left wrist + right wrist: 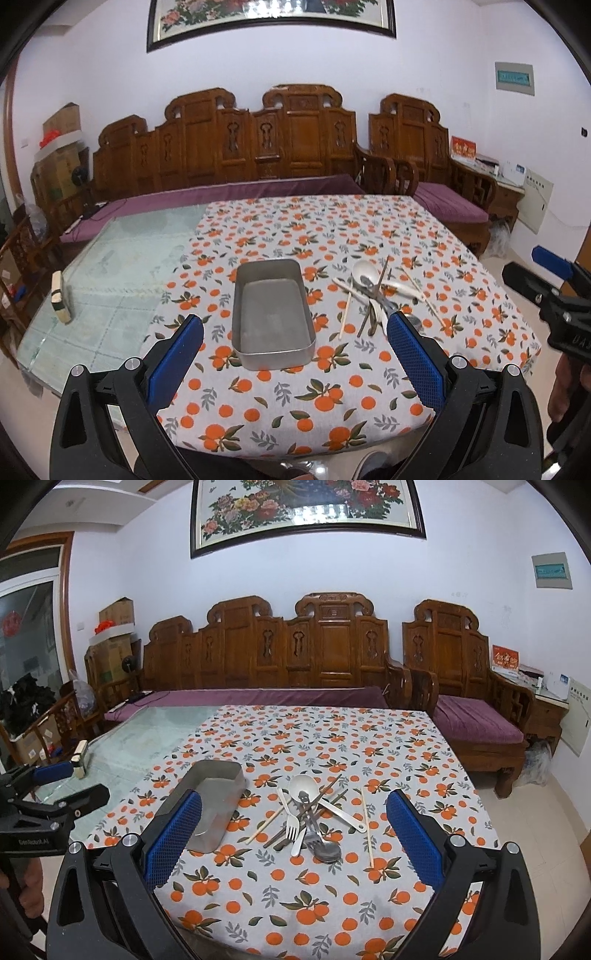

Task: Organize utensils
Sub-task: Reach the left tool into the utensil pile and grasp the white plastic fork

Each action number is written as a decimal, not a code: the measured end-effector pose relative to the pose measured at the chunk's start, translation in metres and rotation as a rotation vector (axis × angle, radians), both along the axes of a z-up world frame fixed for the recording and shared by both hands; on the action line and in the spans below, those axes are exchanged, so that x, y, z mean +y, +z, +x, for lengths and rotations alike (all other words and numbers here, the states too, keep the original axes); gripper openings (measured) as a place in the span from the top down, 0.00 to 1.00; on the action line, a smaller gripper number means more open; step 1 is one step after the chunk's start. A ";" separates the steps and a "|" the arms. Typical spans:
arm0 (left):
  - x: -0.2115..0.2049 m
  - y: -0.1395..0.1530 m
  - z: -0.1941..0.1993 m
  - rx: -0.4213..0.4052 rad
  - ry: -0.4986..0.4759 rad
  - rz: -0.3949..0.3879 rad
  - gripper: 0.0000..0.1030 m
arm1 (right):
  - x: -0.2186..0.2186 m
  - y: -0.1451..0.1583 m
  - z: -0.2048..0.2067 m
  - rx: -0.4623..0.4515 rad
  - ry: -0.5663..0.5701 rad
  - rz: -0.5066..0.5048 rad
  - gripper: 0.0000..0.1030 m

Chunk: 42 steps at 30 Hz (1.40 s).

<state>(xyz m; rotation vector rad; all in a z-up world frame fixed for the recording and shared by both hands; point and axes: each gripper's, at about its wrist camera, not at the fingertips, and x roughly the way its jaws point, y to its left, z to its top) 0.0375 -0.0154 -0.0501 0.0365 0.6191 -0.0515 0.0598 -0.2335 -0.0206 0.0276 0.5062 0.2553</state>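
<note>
An empty grey metal tray (272,352) (216,779) sits on the orange-print tablecloth. To its right lies a jumbled pile of utensils (373,295) (314,819): a white ladle (303,785), white spoons, forks, a metal spoon (327,851) and several dark and pale chopsticks. My left gripper (295,325) hovers open above the table's near edge, with the tray between its fingers in view. My right gripper (294,799) is open too, held back from the pile, framing it. Neither holds anything. The right gripper also shows at the right edge of the left wrist view (554,284).
The tablecloth (332,738) covers the right part of a glass table (110,266); a small block (61,297) stands on the bare glass at left. A carved wooden bench with purple cushions (258,698) lies beyond the table. A person's hand (31,893) holds the left gripper.
</note>
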 end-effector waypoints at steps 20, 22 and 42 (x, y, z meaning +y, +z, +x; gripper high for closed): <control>-0.026 -0.049 0.059 0.129 -0.133 0.030 0.06 | -0.034 -0.075 0.092 0.152 0.033 -0.105 0.03; -0.033 -0.055 0.065 0.143 -0.157 0.016 0.06 | -0.041 -0.085 0.098 0.191 0.045 -0.089 0.03; -0.107 -0.137 0.153 0.282 -0.296 0.018 0.34 | -0.066 -0.143 0.121 0.331 0.073 -0.078 0.26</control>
